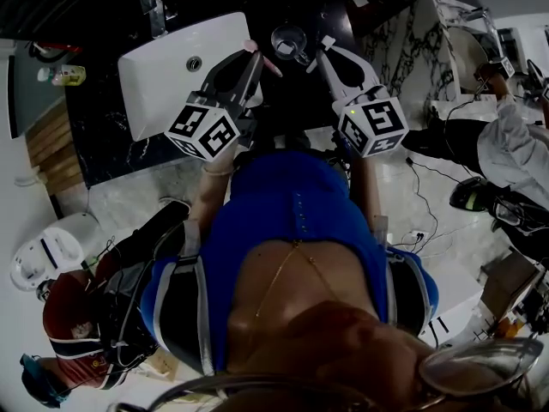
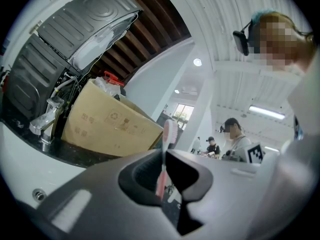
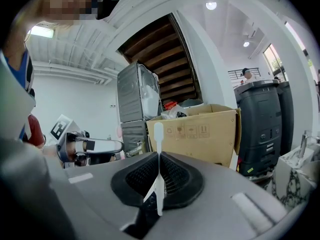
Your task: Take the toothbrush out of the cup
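Beside white ceramic sink (image 1: 154, 84): clear glass cup (image 1: 290, 41) is standing.
Left gripper (image 2: 164, 151): is clamping tight on pink plastic toothbrush (image 2: 170, 131).
Right gripper (image 3: 158, 155): is clamping tight on white plastic toothbrush (image 3: 158, 131).

pink plastic toothbrush (image 2: 168, 134): smooth, slight sheen
slim white plastic toothbrush (image 3: 158, 134): smooth, matt
clear round cup (image 1: 290, 41): transparent, glossy; glass or plastic unclear
left gripper (image 2: 164, 156): grey plastic shell, smooth, matt; fingers (image 2: 142, 176) black, ribbed, matt
white rectangular sink basin (image 1: 163, 84): glossy, ceramic look
black stone worktop (image 1: 94, 127): polished, speckled
brown cardboard box (image 3: 200, 131): matt paper surface
silver metal tap (image 2: 45, 121): shiny
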{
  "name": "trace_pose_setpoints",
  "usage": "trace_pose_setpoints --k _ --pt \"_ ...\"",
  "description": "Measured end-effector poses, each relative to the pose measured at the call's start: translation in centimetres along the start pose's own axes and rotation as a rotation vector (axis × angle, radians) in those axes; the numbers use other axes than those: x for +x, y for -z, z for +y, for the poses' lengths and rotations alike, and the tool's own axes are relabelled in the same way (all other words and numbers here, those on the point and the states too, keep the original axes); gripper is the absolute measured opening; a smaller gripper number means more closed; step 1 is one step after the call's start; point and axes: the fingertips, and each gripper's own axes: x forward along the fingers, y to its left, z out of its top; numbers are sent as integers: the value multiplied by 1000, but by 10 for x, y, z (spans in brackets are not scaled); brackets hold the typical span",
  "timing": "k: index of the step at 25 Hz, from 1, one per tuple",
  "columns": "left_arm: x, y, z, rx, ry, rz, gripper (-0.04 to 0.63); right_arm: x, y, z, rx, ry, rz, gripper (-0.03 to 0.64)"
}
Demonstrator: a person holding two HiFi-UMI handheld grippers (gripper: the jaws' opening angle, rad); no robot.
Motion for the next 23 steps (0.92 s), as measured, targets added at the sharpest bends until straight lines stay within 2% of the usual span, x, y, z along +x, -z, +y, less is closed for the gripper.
trace_pose_setpoints --k 23 --pt "3 -1 5 -6 -3 -1 23 4 4 2 3 -14 23 14"
